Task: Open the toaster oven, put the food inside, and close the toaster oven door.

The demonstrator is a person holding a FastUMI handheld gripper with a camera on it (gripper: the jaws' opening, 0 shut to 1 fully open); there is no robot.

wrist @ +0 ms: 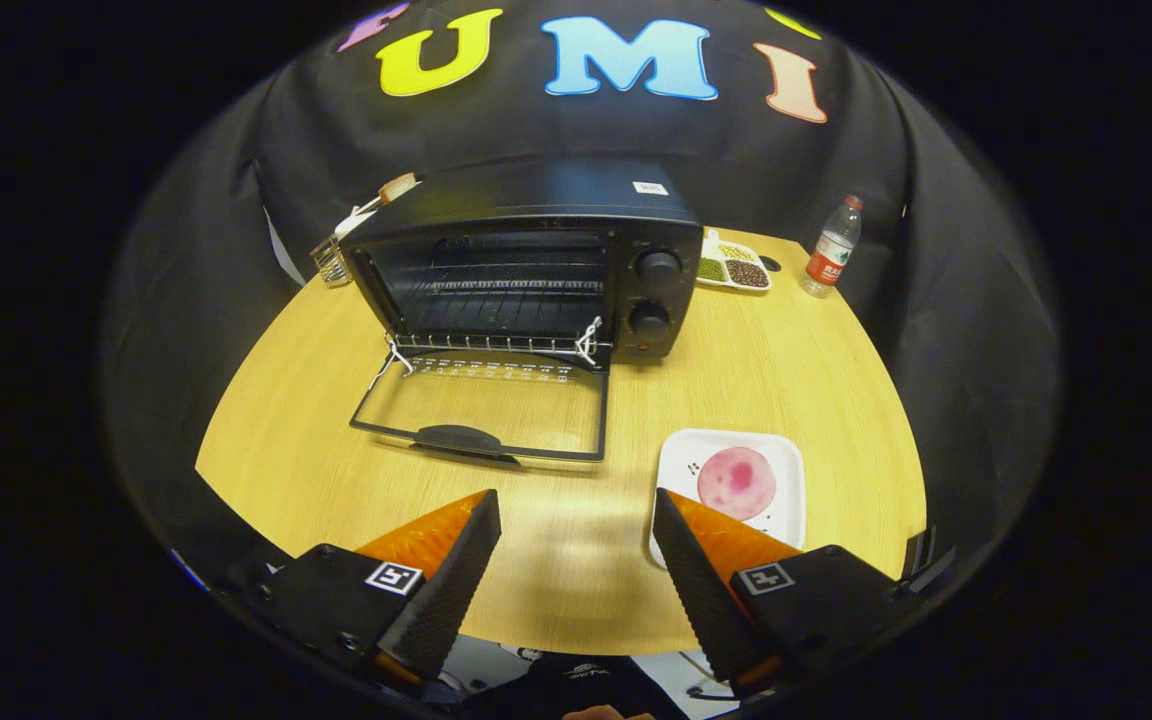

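Toaster oven [526, 265] sits centre frame on the table [336, 480], door [481, 405] already folded flat, rack [496, 300] bare. So we're at the loading step. Tool [576, 545] is spread wide, gripping nothing, hovering low centre. Food [736, 482], a pink round piece, possibly a meat slice, lies on the white plate [686, 465] lower right, just ahead of the right finger. Next: shift right, drop, pinch it without tipping the plate.
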